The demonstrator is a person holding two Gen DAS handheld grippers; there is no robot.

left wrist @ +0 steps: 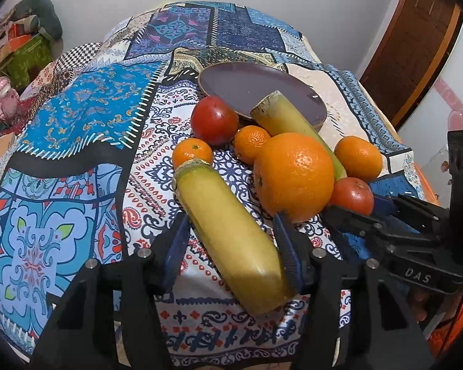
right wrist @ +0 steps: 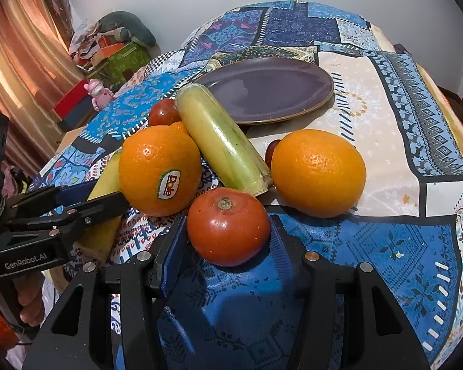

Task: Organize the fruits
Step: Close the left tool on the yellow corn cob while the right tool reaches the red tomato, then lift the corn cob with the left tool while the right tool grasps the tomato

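Observation:
A pile of fruit lies on the patterned cloth in front of a purple plate (left wrist: pixel 256 89) (right wrist: pixel 271 89). My left gripper (left wrist: pixel 231 234) is open, its jaws on either side of a yellow banana (left wrist: pixel 228 240), also in the right wrist view (right wrist: pixel 103 203). My right gripper (right wrist: pixel 228 237) is open around a red tomato (right wrist: pixel 228 226) (left wrist: pixel 353 195). A big orange with a Dole sticker (right wrist: pixel 159 169) (left wrist: pixel 294 175), a second banana (right wrist: pixel 219 141) (left wrist: pixel 288 123), another orange (right wrist: pixel 318 172), a far tomato (left wrist: pixel 214 120) and small mandarins (left wrist: pixel 192 152) lie close by.
The patchwork cloth (left wrist: pixel 77 160) covers a rounded table that drops off at the left and right. Boxes and a pink toy (right wrist: pixel 98 92) stand beyond the far left edge. A wooden door (left wrist: pixel 407 46) is at the right.

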